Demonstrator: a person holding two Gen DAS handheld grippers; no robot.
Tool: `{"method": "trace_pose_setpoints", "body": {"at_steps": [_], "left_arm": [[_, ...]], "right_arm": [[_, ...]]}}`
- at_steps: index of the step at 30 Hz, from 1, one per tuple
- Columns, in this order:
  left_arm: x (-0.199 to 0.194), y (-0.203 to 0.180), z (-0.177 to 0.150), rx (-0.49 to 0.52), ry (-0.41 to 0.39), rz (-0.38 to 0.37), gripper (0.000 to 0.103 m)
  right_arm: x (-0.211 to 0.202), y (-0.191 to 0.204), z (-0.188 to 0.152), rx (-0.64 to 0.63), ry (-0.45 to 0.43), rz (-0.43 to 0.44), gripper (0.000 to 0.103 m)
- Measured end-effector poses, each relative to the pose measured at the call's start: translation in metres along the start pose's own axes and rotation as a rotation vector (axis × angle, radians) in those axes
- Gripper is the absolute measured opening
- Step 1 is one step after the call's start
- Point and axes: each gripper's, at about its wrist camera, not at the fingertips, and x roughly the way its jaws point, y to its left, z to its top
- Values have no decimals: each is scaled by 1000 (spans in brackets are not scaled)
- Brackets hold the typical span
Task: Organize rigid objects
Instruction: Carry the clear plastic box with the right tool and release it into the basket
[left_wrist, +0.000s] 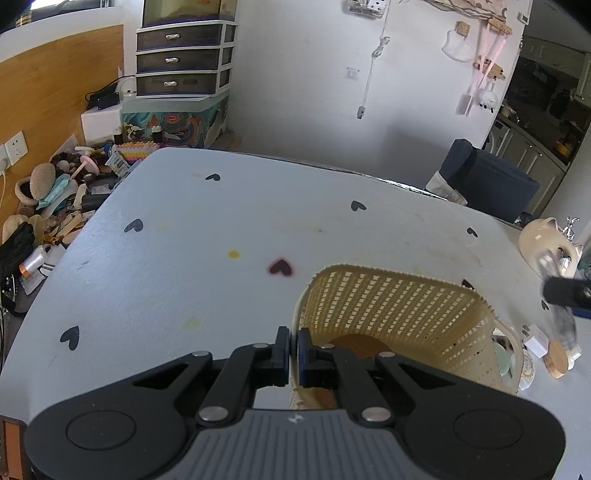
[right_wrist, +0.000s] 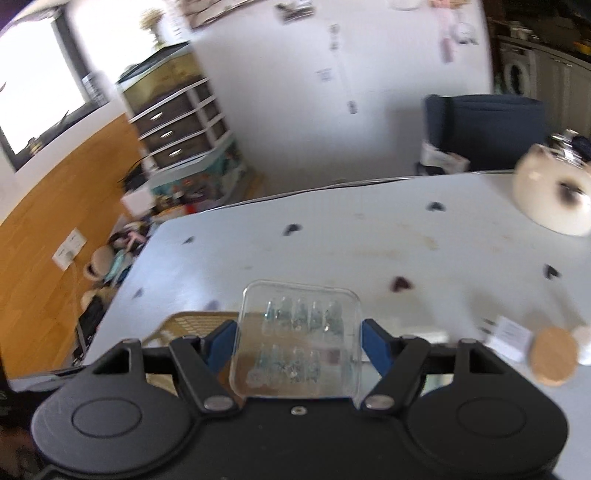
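Currently the step in hand appears to be the transfer of one rigid item toward its container. The right gripper (right_wrist: 299, 341) is clamped on a clear plastic case (right_wrist: 300, 338), with one blue pad against each side wall; the case is carried clear of the table (right_wrist: 332, 236) and shows two rows of small pale-blue pieces inside. The left gripper (left_wrist: 292, 356) has its jaws together on the near wall of the woven basket (left_wrist: 391, 306), pinching the rim and steadying it on the heart-patterned table. A brown round item (left_wrist: 356, 345) lies on the basket floor. In the right wrist view the basket's rim (right_wrist: 192, 319) shows low and to the left of the case, partly hidden behind the gripper. The next move, as judged from this layout, calls for carrying the case leftward over the basket opening, lowering it inside the walls, and only then parting the pads; the left grip should hold the basket still meanwhile. A cork disc (right_wrist: 554, 356), a white adapter (right_wrist: 511, 338) and a cream ceramic pot (right_wrist: 550, 195) remain on the table to the right, presumably awaiting sorting. No brand, label or legible writing can be read: the right wrist view is motion-blurred, and the markings on the adapter are too small to resolve.
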Motion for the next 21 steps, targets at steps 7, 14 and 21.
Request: {"method": "trace_pose_setpoints", "body": {"at_steps": [7,14,21], "left_arm": [[-1,4,-2,9,-7,-19,4],[-1,8,-4,15,-10,-40,3],[0,9,-4,24,-7,-44,3]], "right_arm": [[37,50,4,-24,118,65,74],[83,71,-6,39,249,38,74],[123,80,-15,58,334,-10,74]]}}
